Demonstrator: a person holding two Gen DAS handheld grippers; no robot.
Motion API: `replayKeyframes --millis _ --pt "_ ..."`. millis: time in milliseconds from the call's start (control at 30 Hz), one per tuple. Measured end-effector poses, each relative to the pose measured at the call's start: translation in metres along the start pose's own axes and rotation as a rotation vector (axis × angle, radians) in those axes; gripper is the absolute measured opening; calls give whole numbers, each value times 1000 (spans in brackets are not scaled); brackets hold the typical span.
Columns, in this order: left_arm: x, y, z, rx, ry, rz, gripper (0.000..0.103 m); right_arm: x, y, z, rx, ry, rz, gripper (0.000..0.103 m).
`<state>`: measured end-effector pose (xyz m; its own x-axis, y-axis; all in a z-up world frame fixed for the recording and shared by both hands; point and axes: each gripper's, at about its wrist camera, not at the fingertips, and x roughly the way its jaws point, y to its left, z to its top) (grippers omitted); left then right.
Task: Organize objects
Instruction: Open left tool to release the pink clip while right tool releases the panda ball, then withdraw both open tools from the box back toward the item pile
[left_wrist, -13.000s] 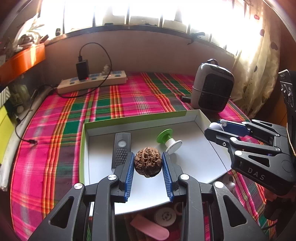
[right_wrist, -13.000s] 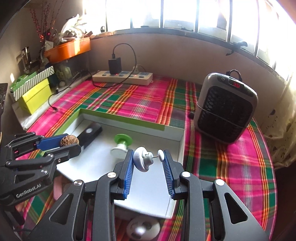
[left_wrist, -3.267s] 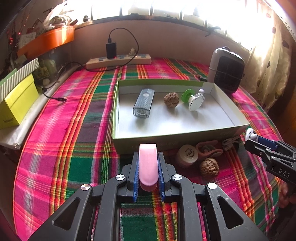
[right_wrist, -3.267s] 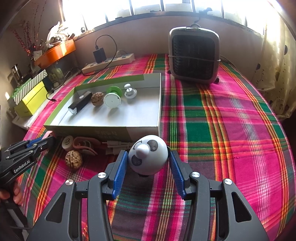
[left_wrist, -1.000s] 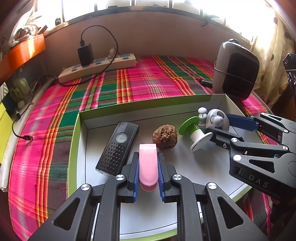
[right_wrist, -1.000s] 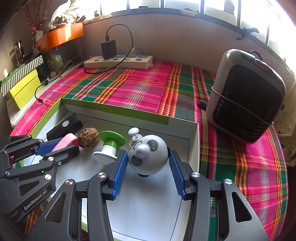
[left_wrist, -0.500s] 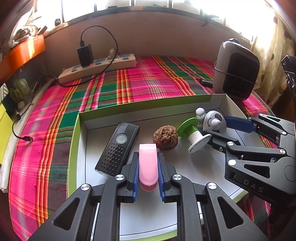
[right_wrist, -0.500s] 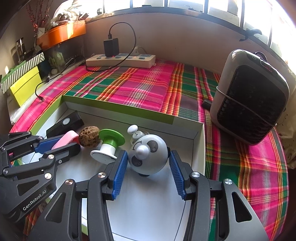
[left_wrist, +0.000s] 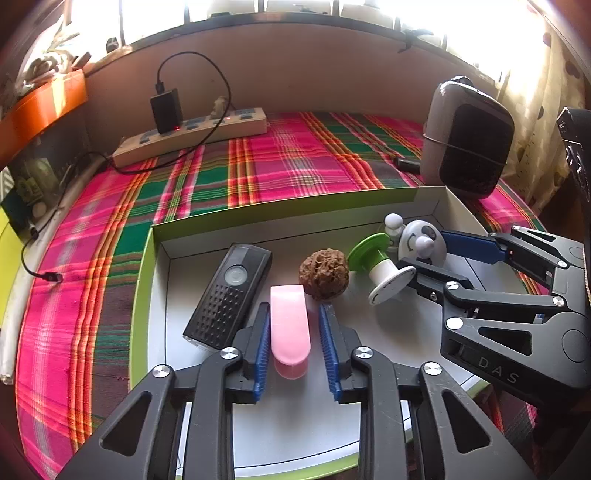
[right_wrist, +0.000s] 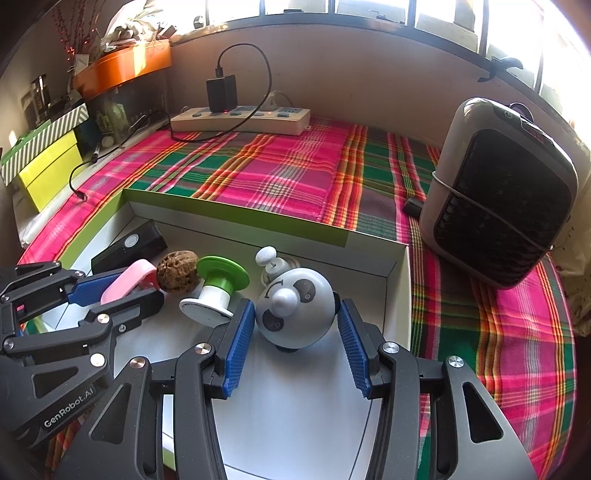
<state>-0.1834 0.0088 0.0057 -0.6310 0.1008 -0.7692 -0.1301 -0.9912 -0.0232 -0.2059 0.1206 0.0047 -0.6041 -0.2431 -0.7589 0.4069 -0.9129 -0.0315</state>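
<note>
A white tray with a green rim (left_wrist: 147, 266) holds a black remote-like device (left_wrist: 231, 291), a walnut (left_wrist: 324, 273), a green-and-white spool (left_wrist: 376, 264) and a small white knob (left_wrist: 393, 223). My left gripper (left_wrist: 294, 310) is over the tray floor with its jaws opening. A flat pink piece (left_wrist: 290, 325) lies between the blue pads, with a gap on each side. My right gripper (right_wrist: 295, 306) is shut on a grey panda ball (right_wrist: 295, 310) low in the tray's right part, beside the spool (right_wrist: 214, 291). The left gripper (right_wrist: 140, 290) shows at the left of the right wrist view.
A grey and black heater (left_wrist: 469, 147) stands right of the tray on the plaid cloth (left_wrist: 288, 166). A power strip (left_wrist: 192, 136) with a black charger lies at the back wall. A yellow box (right_wrist: 48, 170) sits at the far left, under an orange shelf (right_wrist: 122, 66).
The left jaws have parted and let go of the pink piece, which now lies on the tray floor. The right gripper still holds the panda ball in the same place.
</note>
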Motion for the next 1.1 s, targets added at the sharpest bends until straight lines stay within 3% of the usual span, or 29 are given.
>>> replayKeyframes --millis 267,467,1100 --pt "-1 0 -1 -3 0 -7 27 2 1 0 -6 2 -6 49" --pt "-1 0 -2 -3 0 -9 28 0 3 0 -4 -5 -9 55" --pt "-24 -1 -10 -5 -38 1 29 -18 5 -3 6 -32 -32 55"
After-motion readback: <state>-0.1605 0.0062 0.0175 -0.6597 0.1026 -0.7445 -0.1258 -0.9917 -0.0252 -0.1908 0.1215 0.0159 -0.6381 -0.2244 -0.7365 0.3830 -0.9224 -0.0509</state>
